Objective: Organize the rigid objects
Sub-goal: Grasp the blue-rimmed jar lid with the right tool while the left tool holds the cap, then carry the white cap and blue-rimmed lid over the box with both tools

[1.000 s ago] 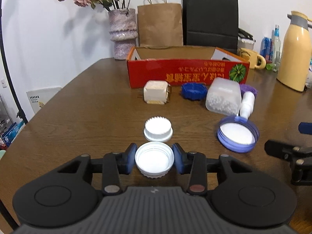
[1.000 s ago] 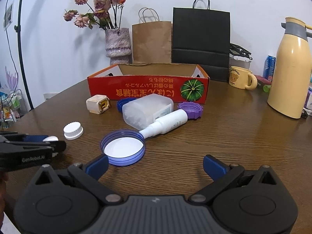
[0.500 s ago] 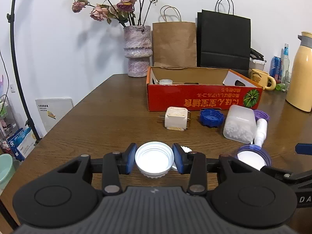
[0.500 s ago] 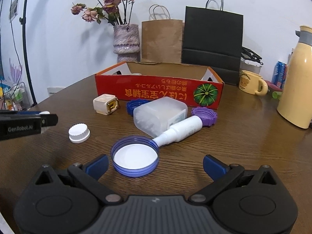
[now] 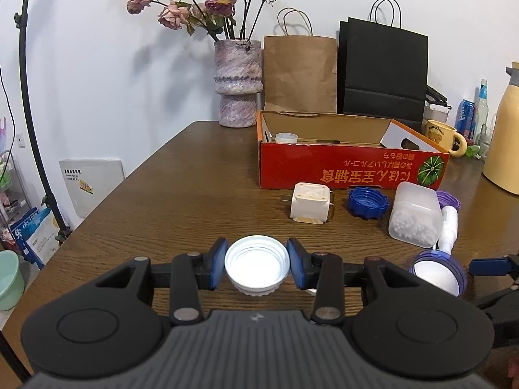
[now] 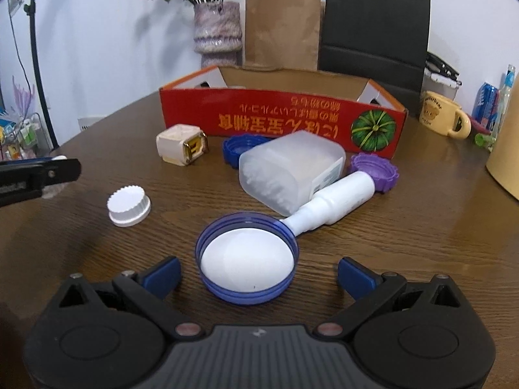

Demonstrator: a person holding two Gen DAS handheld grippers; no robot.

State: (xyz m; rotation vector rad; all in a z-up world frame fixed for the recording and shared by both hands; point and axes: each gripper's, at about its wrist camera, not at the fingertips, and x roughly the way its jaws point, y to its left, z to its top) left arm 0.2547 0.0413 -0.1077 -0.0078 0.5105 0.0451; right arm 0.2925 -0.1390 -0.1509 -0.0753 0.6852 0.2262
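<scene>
My left gripper (image 5: 256, 261) is shut on a white cap (image 5: 257, 265), open side up, held above the table. The red cardboard box (image 5: 352, 165) stands ahead with a small white cup (image 5: 286, 137) inside. My right gripper (image 6: 258, 275) is open, its jaws on either side of a large blue lid (image 6: 246, 257) lying on the table. A second white cap (image 6: 129, 206) lies to the left. A frosted box (image 6: 290, 170), a white bottle (image 6: 337, 201), a purple cap (image 6: 374, 171), a blue cap (image 6: 238, 149) and a white plug (image 6: 181, 144) lie before the red box (image 6: 282, 120).
A vase with flowers (image 5: 238, 82), a brown bag (image 5: 300, 71) and a black bag (image 5: 382, 71) stand behind the box. A yellow mug (image 6: 442, 118), cans and a cream flask (image 5: 506, 129) stand at the right. The table's left edge (image 5: 107, 191) drops to floor clutter.
My left gripper has lifted the white cap off the table and risen. My right gripper has moved forward and down toward the large blue lid, staying open.
</scene>
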